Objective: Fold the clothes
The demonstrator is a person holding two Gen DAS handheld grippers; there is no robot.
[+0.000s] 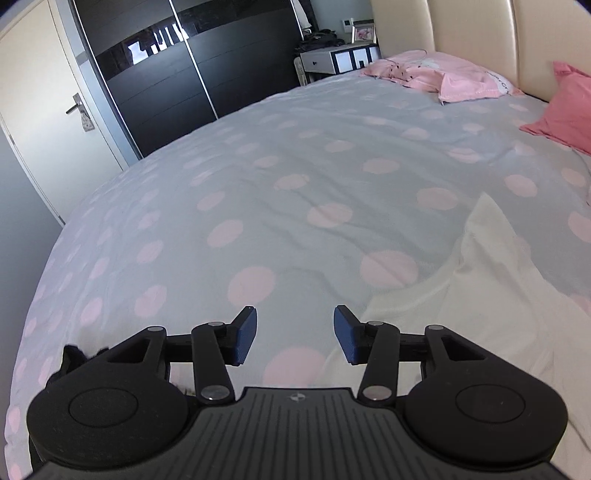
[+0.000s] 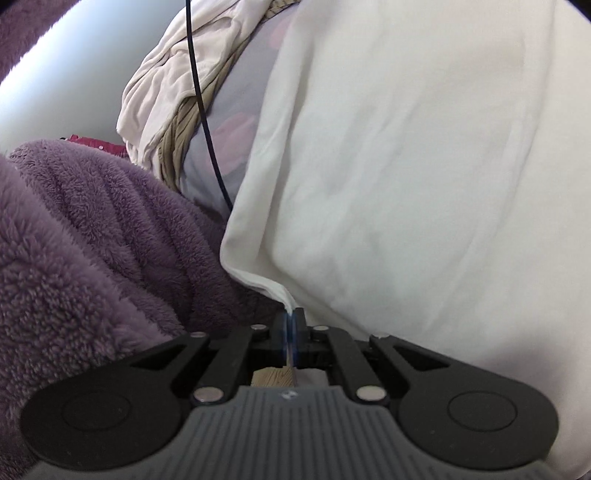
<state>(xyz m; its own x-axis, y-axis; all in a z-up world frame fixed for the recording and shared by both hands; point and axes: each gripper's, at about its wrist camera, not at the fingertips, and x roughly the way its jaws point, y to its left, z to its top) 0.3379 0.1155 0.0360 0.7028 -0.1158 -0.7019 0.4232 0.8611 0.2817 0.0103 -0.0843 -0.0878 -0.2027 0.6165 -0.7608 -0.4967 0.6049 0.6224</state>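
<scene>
A home bedroom: a wide bed [image 1: 295, 192] under a grey, pink-dotted cover, pink pillows [image 1: 454, 79] against a cream padded headboard [image 1: 476, 33], a dark sliding-door wardrobe [image 1: 177, 66] (glossy band across it) and a door [image 1: 44, 99].

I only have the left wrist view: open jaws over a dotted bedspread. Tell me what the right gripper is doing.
Observer: The right gripper is shut on a corner of the white cotton garment.
Operator: Say what lies beside it.
Observer: A fluffy purple fleece blanket lies left of that corner.
Operator: Report anything else over there.
Observer: A crumpled cream and tan striped cloth pile sits further back, with a thin black cable crossing it.
</scene>
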